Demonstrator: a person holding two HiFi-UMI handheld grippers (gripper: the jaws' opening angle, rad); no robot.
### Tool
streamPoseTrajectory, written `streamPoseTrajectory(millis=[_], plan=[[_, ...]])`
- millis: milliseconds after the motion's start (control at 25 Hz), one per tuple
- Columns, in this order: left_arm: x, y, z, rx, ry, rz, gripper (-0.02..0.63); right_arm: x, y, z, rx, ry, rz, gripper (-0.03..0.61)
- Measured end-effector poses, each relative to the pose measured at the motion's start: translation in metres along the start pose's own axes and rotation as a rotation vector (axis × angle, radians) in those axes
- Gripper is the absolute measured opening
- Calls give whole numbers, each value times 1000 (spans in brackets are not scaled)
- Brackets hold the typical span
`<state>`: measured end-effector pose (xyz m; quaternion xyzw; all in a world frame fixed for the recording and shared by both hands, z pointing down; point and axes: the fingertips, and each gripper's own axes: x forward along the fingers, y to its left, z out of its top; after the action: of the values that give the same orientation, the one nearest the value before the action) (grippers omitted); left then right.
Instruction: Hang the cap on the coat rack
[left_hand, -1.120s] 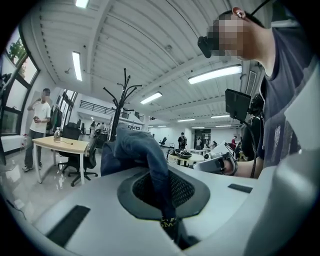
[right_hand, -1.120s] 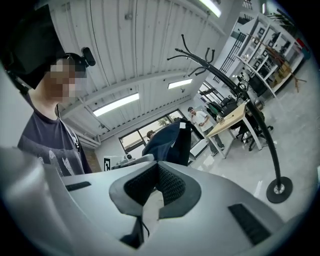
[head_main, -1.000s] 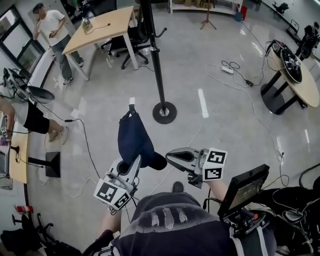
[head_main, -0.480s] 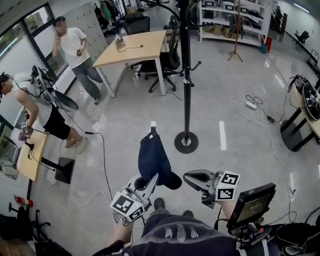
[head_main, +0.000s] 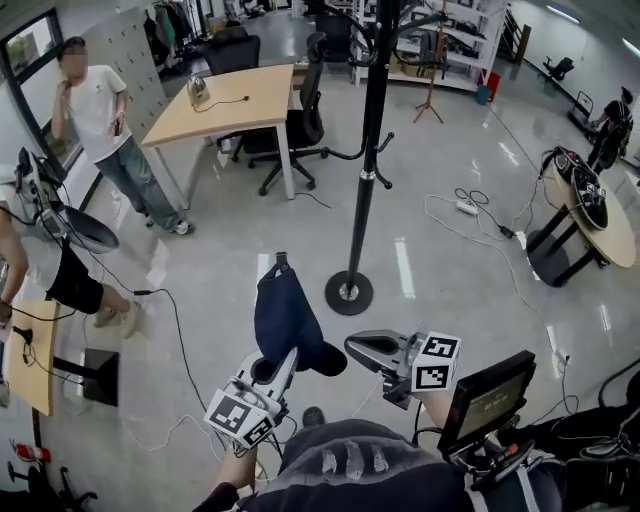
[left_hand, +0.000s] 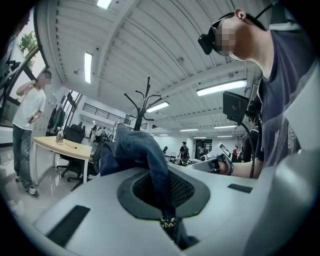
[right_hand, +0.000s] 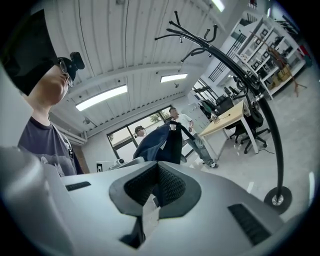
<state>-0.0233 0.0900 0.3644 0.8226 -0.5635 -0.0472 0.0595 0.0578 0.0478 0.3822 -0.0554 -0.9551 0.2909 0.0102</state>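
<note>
L jaws (head_main: 288, 355) clenched on navy cap (head_main: 284, 312), which stands limp above them, long axis pointing away toward the coat rack (head_main: 369, 150). Rack is ahead, slightly right, hooks well above. R jaws (head_main: 353, 345) clenched on a white scrap (right_hand: 149, 216), maybe the cap's tag; view's poor.

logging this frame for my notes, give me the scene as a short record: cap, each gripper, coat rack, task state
cap: dark blue cap, off the rack, held up in front of the person
left gripper: jaws shut on the cap's fabric
right gripper: jaws together, a small white slip between them; beside the cap
coat rack: black, upright, beyond the cap; the hooks in view are bare
task state: cap not yet hung
</note>
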Motion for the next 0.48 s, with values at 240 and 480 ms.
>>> streamPoseTrajectory(millis=[240, 480], plan=[[5, 19, 4, -11, -26, -33, 14, 8, -9, 3, 10, -11, -56, 3], [-13, 75, 3, -13, -54, -69, 14, 57, -13, -10, 12, -14, -134, 4]])
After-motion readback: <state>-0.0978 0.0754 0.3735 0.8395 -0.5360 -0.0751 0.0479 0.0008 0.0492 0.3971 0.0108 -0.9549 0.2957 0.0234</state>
